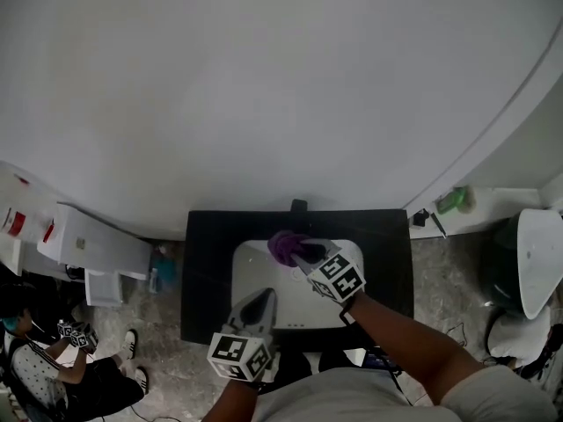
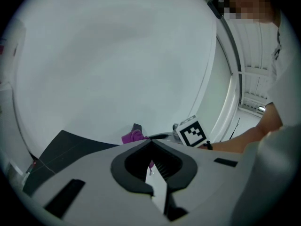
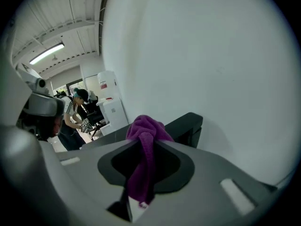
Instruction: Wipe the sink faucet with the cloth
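- R gripper (image 3: 145, 142): jaws clamped on purple cloth (image 3: 146, 126). A wad bunches past the tips and a tail hangs back between them, prob. so the wad is the wiping face.
- Head view: cloth (image 1: 286, 245) at back of white sink (image 1: 255, 258), just in front of dark stub at counter rear, likely the faucet (image 1: 299, 206). Contact w/ it can't be told.
- L gripper (image 2: 150, 142): tips together, nothing in them. It hangs over the sink front, well clear, prob. parked so R has room.
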